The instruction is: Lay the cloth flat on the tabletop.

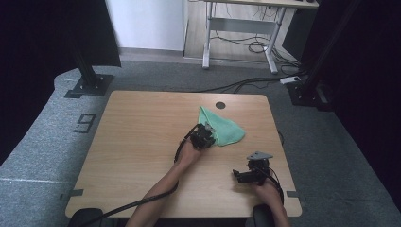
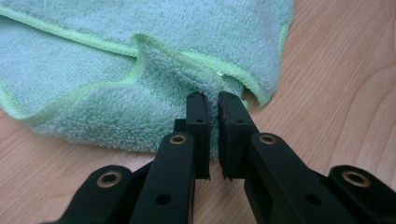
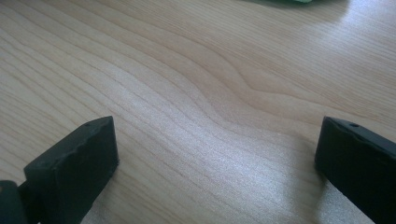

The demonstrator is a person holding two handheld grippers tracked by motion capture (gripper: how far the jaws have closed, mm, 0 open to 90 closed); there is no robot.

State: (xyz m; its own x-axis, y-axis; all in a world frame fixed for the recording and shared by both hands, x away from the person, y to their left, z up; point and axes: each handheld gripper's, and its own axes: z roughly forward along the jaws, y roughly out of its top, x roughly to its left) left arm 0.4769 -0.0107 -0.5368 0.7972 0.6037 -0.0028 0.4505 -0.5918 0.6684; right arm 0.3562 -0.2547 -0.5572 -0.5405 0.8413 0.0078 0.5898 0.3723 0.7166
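- My left hand-held gripper (image 2: 213, 135) has its jaws pinched together on the near edge of the green cloth (image 2: 140, 70), a fold of the fabric caught between the two black pads
- The green cloth lies folded into a rough triangle on the wooden surface (image 1: 142, 142), just below the small round dark hole (image 1: 220, 105) in the surface and slightly right of it
- In the high view my left hand-held gripper (image 1: 204, 136) sits at the cloth's lower left corner, touching it, below the round hole
- My right hand-held gripper (image 1: 246, 176) rests well apart from the cloth, farther from the round hole and toward the near right edge of the surface
- Its jaws stand wide apart with bare wood between them (image 3: 215, 154), nothing held
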